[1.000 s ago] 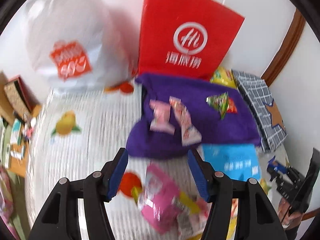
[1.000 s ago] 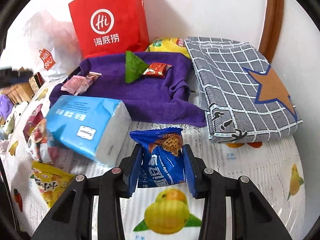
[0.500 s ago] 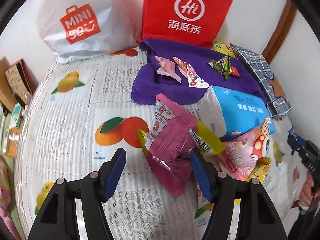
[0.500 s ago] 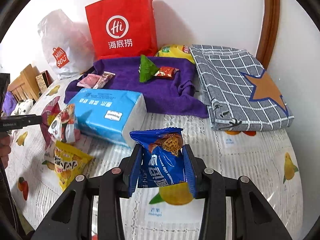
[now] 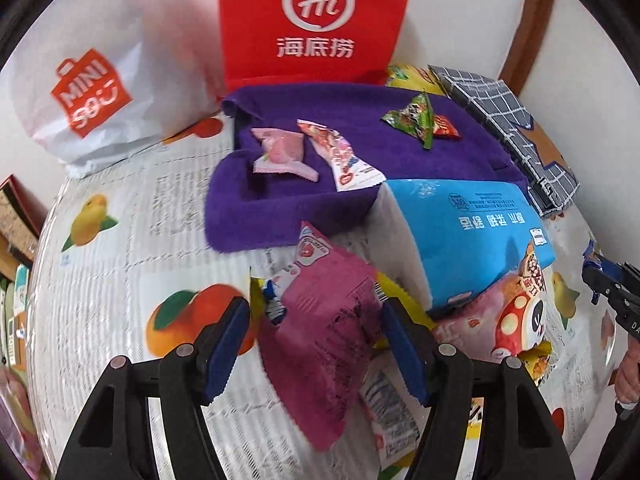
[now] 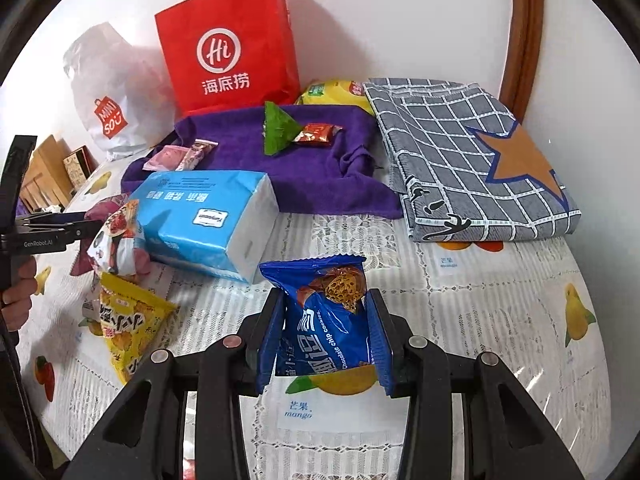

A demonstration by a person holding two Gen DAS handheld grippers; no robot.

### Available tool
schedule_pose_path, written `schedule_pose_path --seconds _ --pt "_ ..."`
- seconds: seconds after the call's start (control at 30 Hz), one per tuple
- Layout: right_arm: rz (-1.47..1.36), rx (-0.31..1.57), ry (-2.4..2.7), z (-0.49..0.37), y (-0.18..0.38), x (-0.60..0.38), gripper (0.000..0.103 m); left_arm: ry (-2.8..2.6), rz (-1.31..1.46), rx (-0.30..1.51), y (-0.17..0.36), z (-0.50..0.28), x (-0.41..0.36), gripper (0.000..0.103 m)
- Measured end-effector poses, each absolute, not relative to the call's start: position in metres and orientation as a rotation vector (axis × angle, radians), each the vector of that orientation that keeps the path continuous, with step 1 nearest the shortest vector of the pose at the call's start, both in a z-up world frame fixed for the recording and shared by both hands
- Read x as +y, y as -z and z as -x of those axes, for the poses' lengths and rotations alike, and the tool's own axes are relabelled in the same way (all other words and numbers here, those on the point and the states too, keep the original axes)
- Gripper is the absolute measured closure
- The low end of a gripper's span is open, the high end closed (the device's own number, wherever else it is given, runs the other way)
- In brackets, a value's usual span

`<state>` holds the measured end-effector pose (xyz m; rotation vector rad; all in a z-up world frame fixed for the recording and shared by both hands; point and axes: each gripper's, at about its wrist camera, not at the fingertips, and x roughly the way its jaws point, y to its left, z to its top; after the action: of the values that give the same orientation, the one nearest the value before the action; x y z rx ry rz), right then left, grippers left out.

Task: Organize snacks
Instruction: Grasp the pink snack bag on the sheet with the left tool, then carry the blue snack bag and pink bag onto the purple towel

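Observation:
My left gripper [image 5: 316, 332] hangs low over the tablecloth, its jaws opening, with a magenta snack pack [image 5: 328, 320] lying between the blue pads and not pinched. My right gripper [image 6: 325, 308] is shut on a blue chocolate chip cookie pack [image 6: 328, 320], held above the table. On a purple towel [image 5: 400, 168] lie a pink candy [image 5: 280, 152], a red-and-white pack [image 5: 344, 160], a green triangular pack [image 5: 412, 118] and a small red one [image 5: 444, 130]. A mushroom-print pack [image 5: 516, 316] and a yellow snack pack [image 6: 124, 320] lie near the blue tissue pack [image 5: 460, 232].
A red paper bag [image 5: 316, 20] and a white plastic bag [image 5: 92, 92] stand against the back wall. A folded grey checked cloth [image 6: 472, 160] lies right of the towel, a yellow bag [image 6: 336, 92] behind it. A hand [image 6: 16, 300] holds the left gripper.
The left gripper has come down and forward onto the magenta pack, and its jaws have spread wider. The right gripper drew back a little, still holding the blue cookie pack.

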<state>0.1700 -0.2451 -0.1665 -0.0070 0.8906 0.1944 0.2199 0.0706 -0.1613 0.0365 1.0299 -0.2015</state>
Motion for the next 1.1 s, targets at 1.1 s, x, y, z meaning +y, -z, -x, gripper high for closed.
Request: schedule_pose_path --seconds 1.1 --pt "0.002 0.858 -0.236 -0.142 0.151 -0.221 0.062 0.161 0.078 0.95 0.129 -0.151 0.095 0.069"
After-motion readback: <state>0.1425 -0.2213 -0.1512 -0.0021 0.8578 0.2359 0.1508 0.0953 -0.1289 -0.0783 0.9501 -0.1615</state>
